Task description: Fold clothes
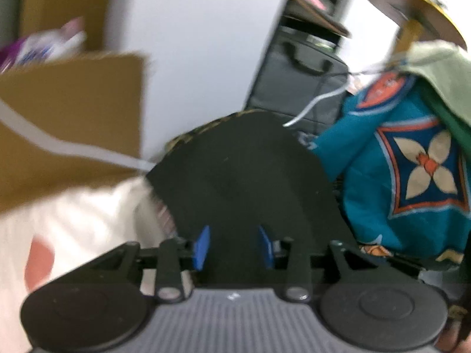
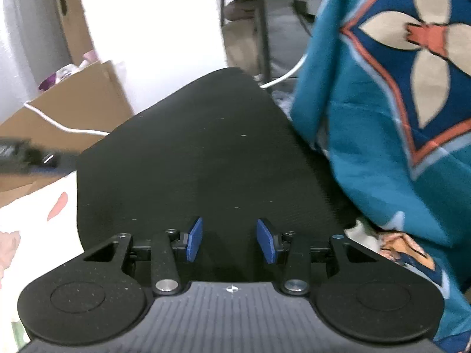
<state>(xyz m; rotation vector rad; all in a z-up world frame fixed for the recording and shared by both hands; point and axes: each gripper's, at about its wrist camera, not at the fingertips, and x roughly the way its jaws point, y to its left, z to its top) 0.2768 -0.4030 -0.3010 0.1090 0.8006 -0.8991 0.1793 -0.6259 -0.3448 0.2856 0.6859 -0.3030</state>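
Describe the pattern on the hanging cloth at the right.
Teal cloth with navy diamonds edged orange, each holding a cream four-petal flower; clearest in the right wrist view.

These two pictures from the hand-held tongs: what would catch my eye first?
Probably the teal patterned cloth with its cream flower inside an orange diamond, hanging at the right of both views. Next, the black garment spread across the middle, with the right tongs and the left tongs both open above it, blue pads apart. A brown cardboard box stands at the left.
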